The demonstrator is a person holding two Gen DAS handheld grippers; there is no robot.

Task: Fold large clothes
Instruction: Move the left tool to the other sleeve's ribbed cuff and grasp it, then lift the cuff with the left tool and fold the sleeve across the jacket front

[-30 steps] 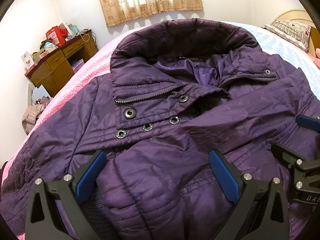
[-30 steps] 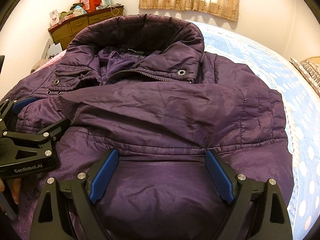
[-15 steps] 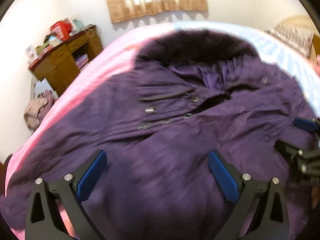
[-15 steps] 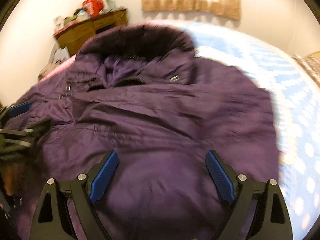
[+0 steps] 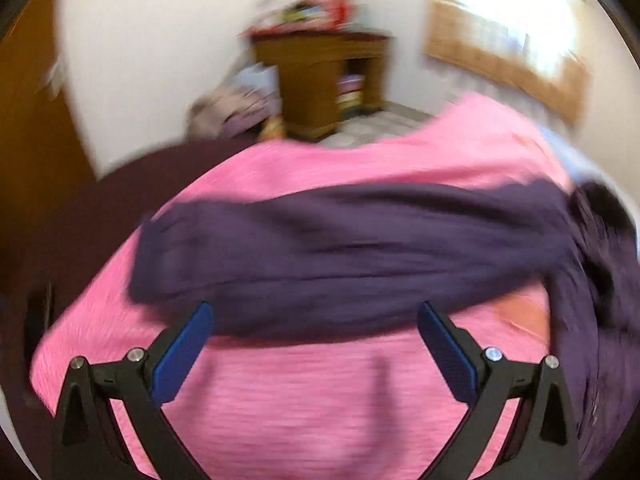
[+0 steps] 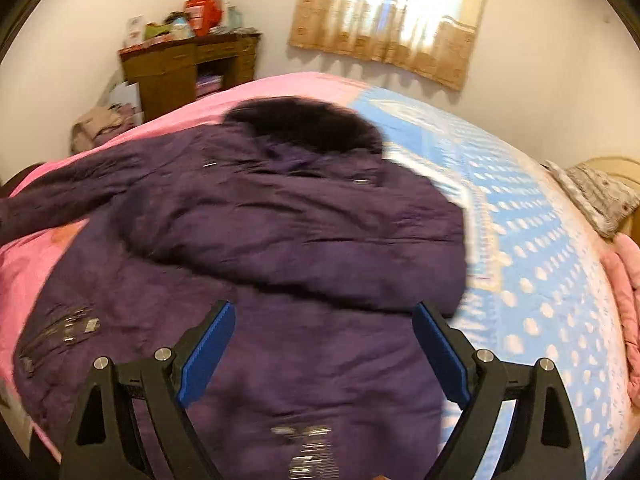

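Your purple jacket [image 6: 280, 240] lies spread across the bed, its body on the pink blanket [image 5: 320, 400] and its hood end near the blue dotted sheet [image 6: 540, 280]. One sleeve [image 5: 340, 248] stretches out flat over the pink, just ahead of your left gripper [image 5: 316, 344]. Both that and your right gripper [image 6: 324, 344] hover with jaws spread wide, gripping nothing. A wooden desk [image 6: 188, 68] stands by the wall.
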